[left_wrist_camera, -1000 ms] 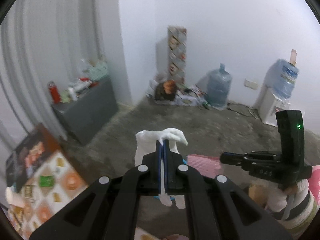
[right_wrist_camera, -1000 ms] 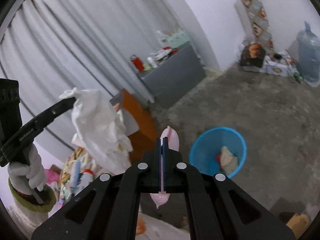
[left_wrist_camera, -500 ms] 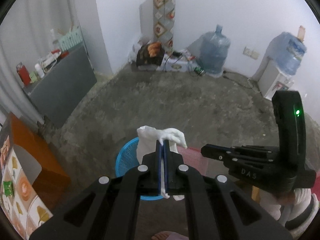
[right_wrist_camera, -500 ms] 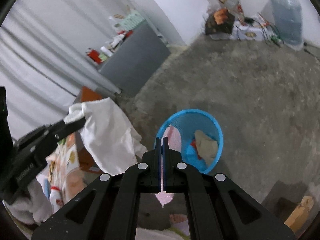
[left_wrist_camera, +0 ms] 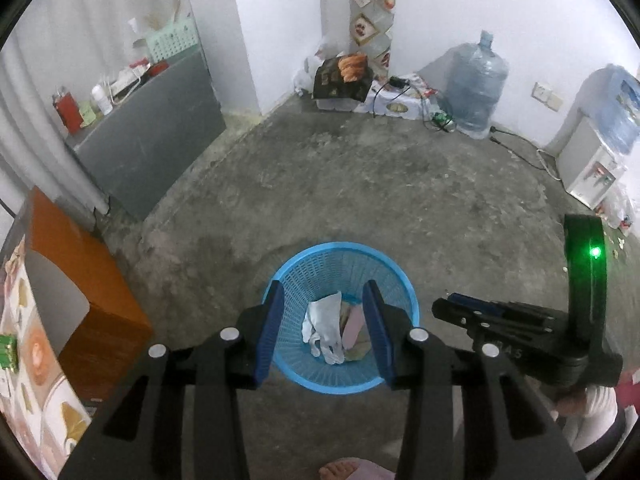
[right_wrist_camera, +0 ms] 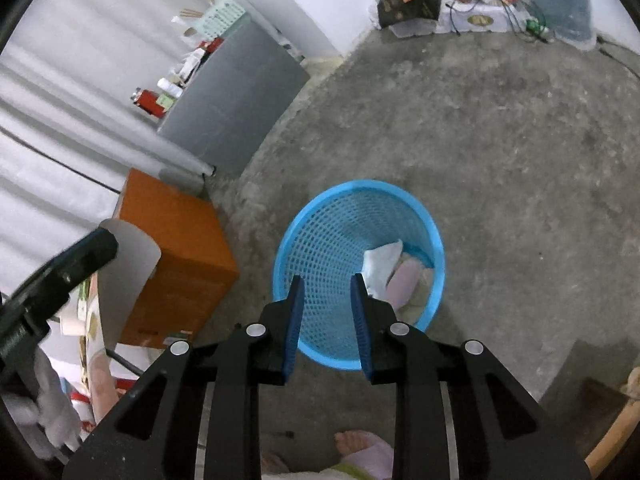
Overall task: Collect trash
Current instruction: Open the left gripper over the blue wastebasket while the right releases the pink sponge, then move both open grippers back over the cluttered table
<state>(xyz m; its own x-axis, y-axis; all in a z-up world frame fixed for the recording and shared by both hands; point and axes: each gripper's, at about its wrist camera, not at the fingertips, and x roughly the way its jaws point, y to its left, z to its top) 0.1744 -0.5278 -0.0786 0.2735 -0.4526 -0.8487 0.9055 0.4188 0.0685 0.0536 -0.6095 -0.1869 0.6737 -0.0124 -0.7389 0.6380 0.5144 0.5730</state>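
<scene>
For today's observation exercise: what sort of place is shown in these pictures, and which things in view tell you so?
Probably a plain room in a home, used partly for storage. It has a bare concrete floor, a large water jug beside a water dispenser along the white wall, and a blue mesh basket holding discarded scraps.

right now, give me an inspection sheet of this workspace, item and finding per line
surface: bare grey concrete floor, stained, no table in use.
job's things: blue mesh trash basket stands on the floor; a white crumpled tissue and a pink piece lie inside it.
clutter: orange cabinet beside the basket; grey cabinet with bottles on top; boxes and bags in the far corner.
grippers: left gripper and right gripper both hang above the basket, jaws just opened, nothing between them.
cables: black leads by the water jug run across the floor towards the dispenser.
surroundings: white walls, white curtain, a bare foot at the bottom edge.
</scene>
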